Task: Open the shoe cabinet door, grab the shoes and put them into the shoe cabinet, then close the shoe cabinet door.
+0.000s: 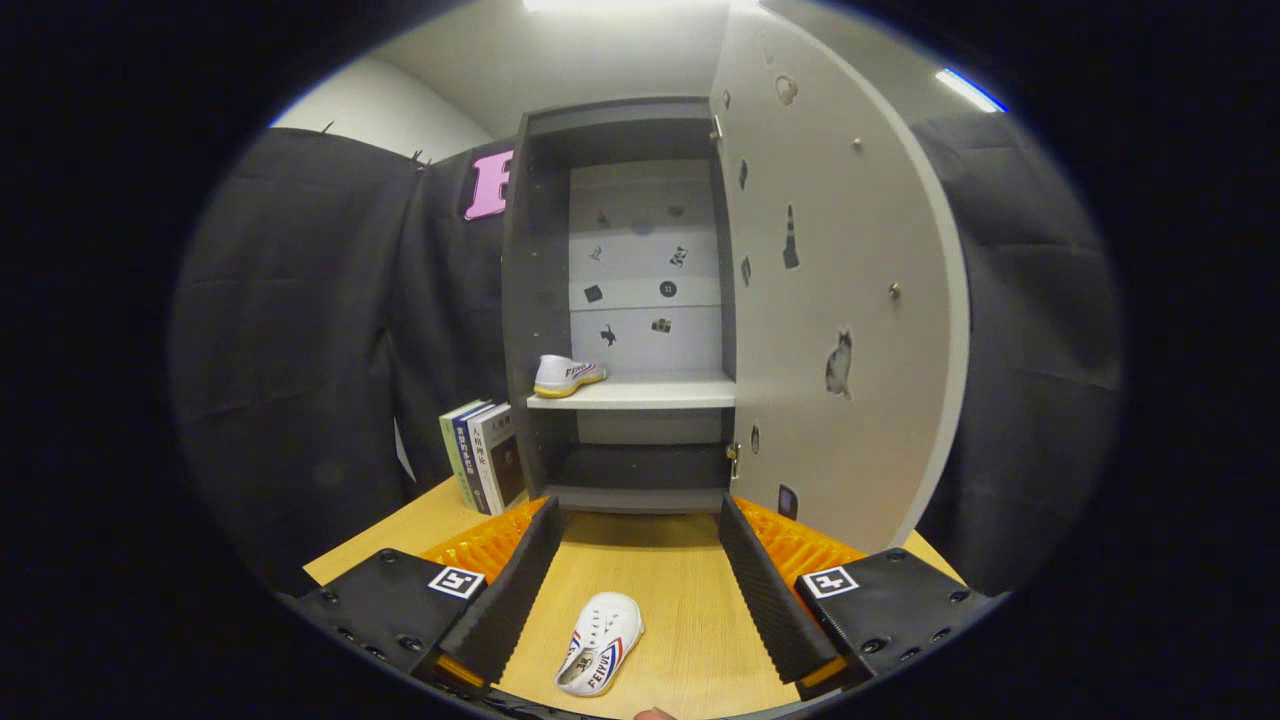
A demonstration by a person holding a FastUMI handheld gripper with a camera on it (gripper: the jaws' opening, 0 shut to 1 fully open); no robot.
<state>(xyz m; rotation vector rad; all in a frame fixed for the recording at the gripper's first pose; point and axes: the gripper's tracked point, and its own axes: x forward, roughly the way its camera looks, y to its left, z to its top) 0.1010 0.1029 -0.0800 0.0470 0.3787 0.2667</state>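
The gripper (640,590) is wide open and holds nothing, and the white shoe (600,642) lies on the table (690,580) between its fingers, close in, its long side tilted a bit, with the open shoe cabinet (625,300) straight ahead.
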